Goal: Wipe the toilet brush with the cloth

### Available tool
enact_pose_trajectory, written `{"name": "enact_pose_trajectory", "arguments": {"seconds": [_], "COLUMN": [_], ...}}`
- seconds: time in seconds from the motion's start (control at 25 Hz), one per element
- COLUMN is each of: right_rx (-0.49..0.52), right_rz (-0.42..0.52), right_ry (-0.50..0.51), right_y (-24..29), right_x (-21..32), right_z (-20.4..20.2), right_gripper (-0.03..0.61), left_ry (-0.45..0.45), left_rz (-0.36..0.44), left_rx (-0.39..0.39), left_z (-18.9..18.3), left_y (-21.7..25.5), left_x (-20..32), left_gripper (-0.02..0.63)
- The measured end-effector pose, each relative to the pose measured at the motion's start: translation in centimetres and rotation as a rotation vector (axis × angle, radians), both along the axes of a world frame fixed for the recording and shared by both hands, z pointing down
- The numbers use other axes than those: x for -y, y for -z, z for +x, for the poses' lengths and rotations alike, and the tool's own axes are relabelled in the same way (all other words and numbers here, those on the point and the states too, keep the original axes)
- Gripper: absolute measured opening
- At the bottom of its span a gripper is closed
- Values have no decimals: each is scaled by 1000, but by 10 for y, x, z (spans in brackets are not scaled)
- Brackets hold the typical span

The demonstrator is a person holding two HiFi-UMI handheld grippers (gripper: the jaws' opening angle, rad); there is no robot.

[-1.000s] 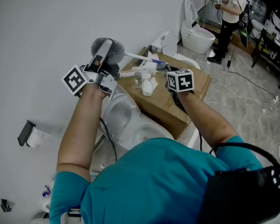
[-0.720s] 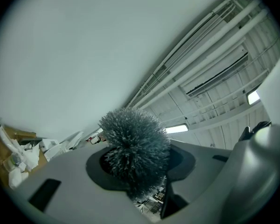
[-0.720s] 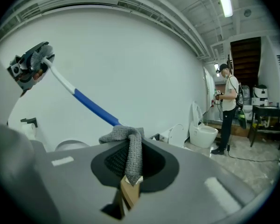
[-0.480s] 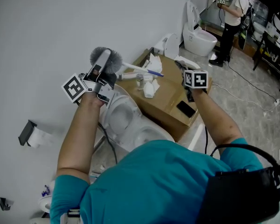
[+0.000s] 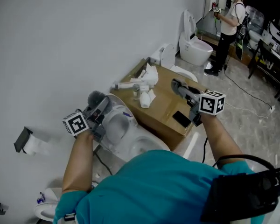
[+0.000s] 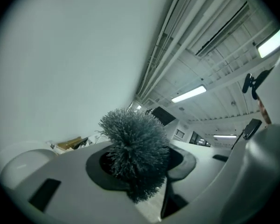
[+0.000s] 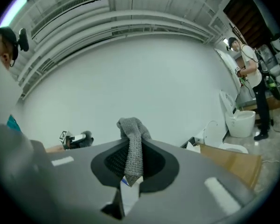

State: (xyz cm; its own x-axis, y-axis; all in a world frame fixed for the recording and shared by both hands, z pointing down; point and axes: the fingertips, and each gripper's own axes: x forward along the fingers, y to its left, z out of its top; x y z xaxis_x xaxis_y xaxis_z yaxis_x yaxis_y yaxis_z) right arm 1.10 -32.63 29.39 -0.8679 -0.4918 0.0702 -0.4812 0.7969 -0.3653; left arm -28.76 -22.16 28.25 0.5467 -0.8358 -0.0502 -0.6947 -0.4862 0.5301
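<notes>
**Brush and cloth held well apart above the toilet**

The left gripper (image 5: 99, 109) hung low near the white wall, over the back edge of a white ceramic toilet (image 5: 126, 133). Its jaws were clamped on the grey, round-headed, bristly toilet brush (image 6: 136, 146). In the left gripper view the bushy head stood out from between the two jaws and filled the gap. From the head view the brush head sat just beyond the gripper's tips, close to the wall.

The right gripper (image 5: 176, 85) was held well away to the right, above a brown cardboard box (image 5: 164, 107) standing beside the toilet. Its jaws were pressed together on a grey knitted cloth (image 7: 131, 146), which rose in a folded hump above the pads and hung down in a narrow strip between them. The cloth and the brush did not touch. The right gripper view showed the left gripper small and far off across the room.

Crumpled white paper (image 5: 148, 77) lay on the box near the wall, and a flat black slab (image 5: 181, 119) lay near the box's front edge, below the right gripper. A black holder with white toilet paper (image 5: 25, 141) was fixed on the wall to the left. Further back a person in a white top (image 5: 229, 14) stood beside a second white toilet (image 5: 194, 37) whose lid was up.
</notes>
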Motion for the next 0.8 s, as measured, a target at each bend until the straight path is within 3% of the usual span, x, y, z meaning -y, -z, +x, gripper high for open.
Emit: {"name": "enact_pose_trajectory", "arguments": {"seconds": [0.28, 0.8], "right_rx": [45, 32], "right_rz": [-13, 19], "right_ry": [31, 22], "right_y": [8, 14], "right_x": [-15, -16], "right_z": [-4, -16], "right_gripper": [21, 20], "left_ry": [-12, 22], "left_rz": [-60, -13], "left_rx": [86, 187], "left_z": [8, 4], "left_y": [-41, -21], "left_x": [-7, -11], "left_gripper": [186, 187]}}
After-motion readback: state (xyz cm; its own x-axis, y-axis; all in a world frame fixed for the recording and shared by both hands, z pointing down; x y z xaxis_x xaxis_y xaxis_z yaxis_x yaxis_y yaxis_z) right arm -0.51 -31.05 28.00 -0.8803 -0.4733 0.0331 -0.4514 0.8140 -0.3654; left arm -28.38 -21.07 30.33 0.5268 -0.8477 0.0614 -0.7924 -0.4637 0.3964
